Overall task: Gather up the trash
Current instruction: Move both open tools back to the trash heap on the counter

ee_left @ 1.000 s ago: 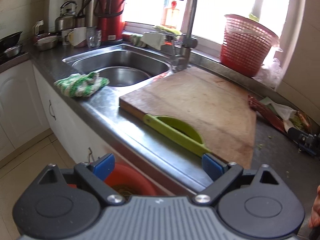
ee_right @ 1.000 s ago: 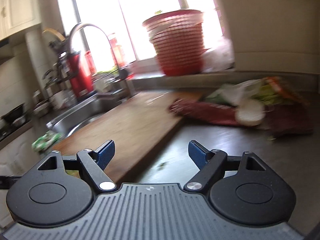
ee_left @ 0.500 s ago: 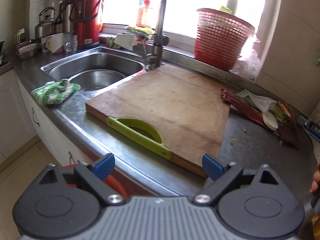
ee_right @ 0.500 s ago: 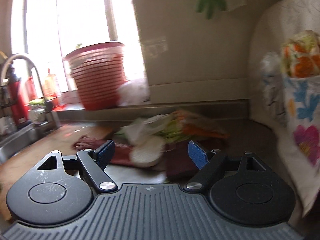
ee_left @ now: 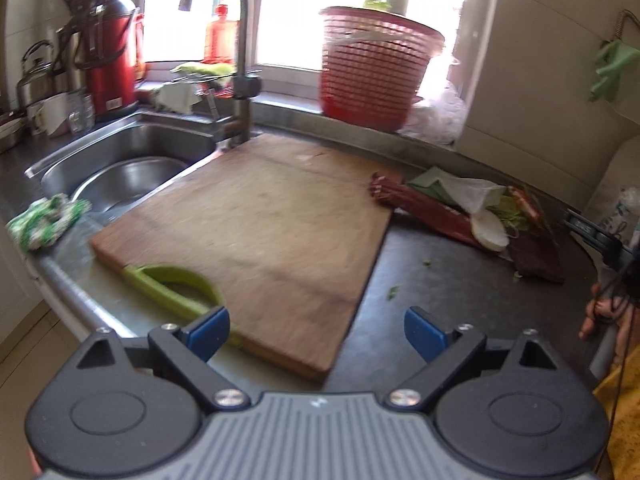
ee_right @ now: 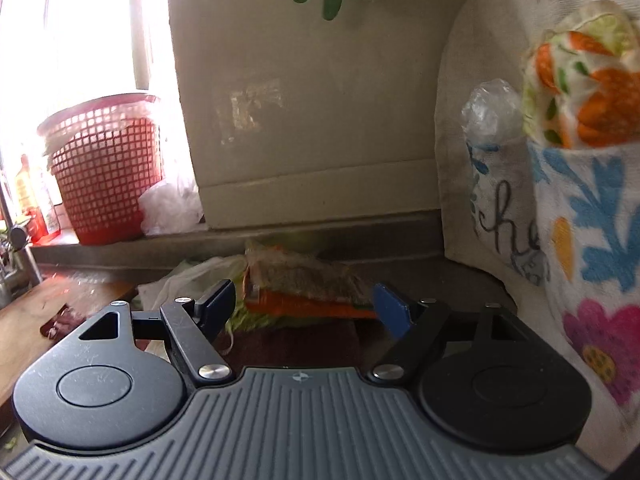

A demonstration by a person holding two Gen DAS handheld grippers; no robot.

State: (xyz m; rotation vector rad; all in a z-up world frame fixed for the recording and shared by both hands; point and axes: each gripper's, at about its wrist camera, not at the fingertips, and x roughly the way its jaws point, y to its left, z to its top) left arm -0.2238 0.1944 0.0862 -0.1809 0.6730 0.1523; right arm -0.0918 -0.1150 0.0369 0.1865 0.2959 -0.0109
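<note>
A heap of trash (ee_left: 476, 212) lies on the dark counter right of the cutting board: a dark red wrapper, a white plastic bag, green scraps. In the right wrist view the same heap shows as an orange and brown wrapper (ee_right: 304, 288) with a white bag (ee_right: 192, 276) at its left. My right gripper (ee_right: 306, 306) is open, low over the heap, its fingers either side of the wrapper and not closed on it. My left gripper (ee_left: 316, 334) is open and empty at the front edge of the wooden cutting board (ee_left: 260, 220). The right gripper's body (ee_left: 600, 236) pokes in at the right edge.
A red mesh basket (ee_left: 372, 68) stands on the window sill. The sink (ee_left: 120, 160) and faucet (ee_left: 240, 60) are at left, with a green cloth (ee_left: 40, 220) at the counter edge. A floral cloth cover (ee_right: 580, 220) rises close on the right. A person's hand (ee_left: 600, 312) shows at right.
My right gripper has swung right and closed in on the trash heap, which now sits between its open fingers. My left gripper has moved right along the counter over the cutting board's front edge.
</note>
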